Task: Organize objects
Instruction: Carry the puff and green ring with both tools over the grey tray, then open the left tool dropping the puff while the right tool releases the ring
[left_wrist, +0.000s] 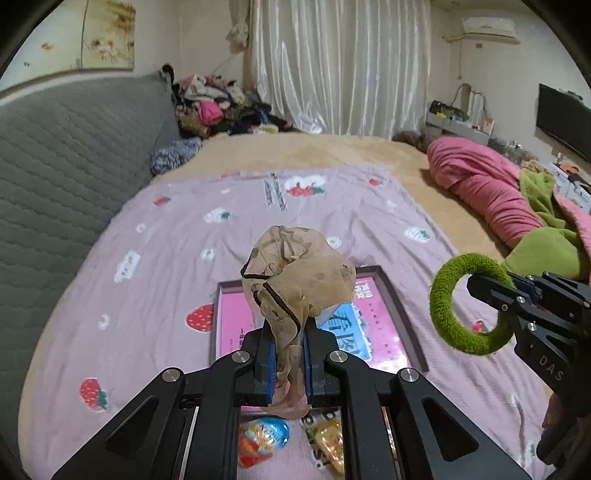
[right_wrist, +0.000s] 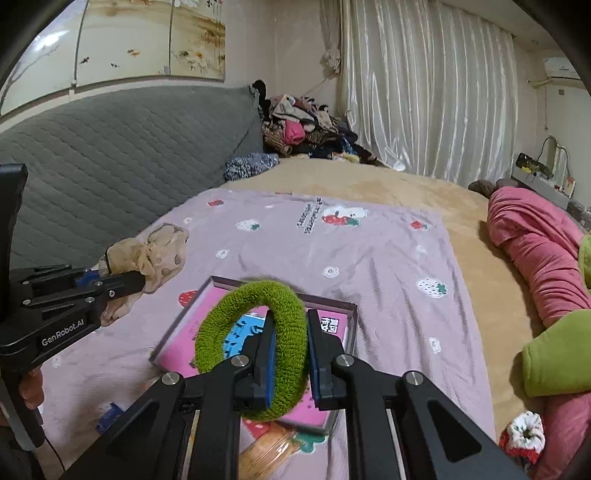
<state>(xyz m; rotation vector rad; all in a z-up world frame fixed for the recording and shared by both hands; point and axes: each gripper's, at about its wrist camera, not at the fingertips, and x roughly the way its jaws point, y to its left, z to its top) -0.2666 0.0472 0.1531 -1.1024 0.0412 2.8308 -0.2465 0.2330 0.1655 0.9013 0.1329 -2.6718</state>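
Note:
My left gripper (left_wrist: 289, 334) is shut on a sheer beige scrunchie (left_wrist: 295, 273) and holds it above a shallow pink-lined box (left_wrist: 402, 314) on the bed. My right gripper (right_wrist: 290, 325) is shut on a fuzzy green hair ring (right_wrist: 255, 343), also held over the box (right_wrist: 332, 325). Each gripper shows in the other's view: the right one (left_wrist: 491, 295) with the green ring (left_wrist: 469, 299) at the right, the left one (right_wrist: 122, 284) with the beige scrunchie (right_wrist: 151, 254) at the left.
A purple strawberry-print blanket (left_wrist: 147, 295) covers the bed. Wrapped candies (left_wrist: 262, 439) lie below the left gripper. A red-and-white scrunchie (right_wrist: 524, 435) lies at the lower right. Pink and green bedding (right_wrist: 535, 258) is on the right, a grey headboard (left_wrist: 55, 166) on the left.

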